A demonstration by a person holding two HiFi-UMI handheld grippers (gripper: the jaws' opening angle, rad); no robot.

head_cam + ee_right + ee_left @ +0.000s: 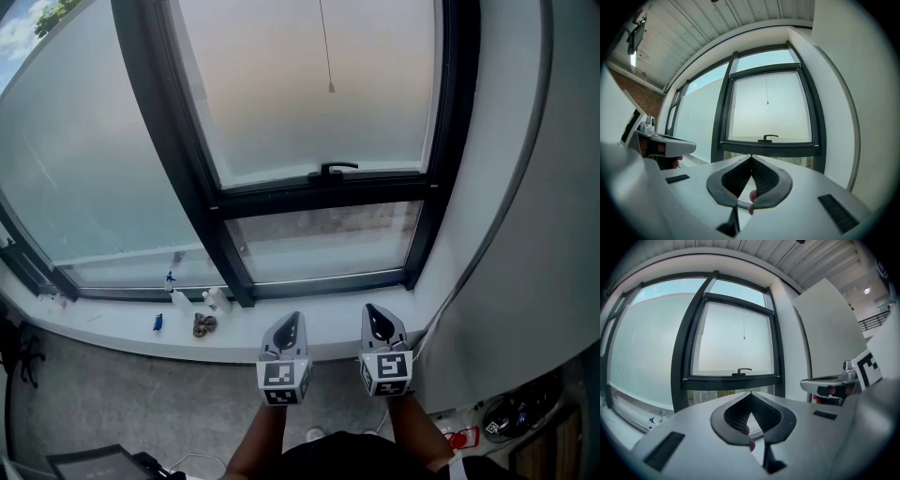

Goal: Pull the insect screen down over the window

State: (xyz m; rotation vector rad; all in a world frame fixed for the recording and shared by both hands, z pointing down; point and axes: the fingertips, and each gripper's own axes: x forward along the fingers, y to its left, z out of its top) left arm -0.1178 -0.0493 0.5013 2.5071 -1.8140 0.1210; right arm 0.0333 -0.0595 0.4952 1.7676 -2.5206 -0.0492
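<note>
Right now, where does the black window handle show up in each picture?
Head view: the handle sits above centre, on the sash's lower rail.
Left gripper view: the handle sits near the middle.
Right gripper view: the handle sits just right of the middle.
Shared landmark: the pull cord hangs directly above it.

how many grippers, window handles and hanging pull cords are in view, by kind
grippers: 2 (left gripper, right gripper)
window handle: 1
pull cord: 1
total: 4
</note>
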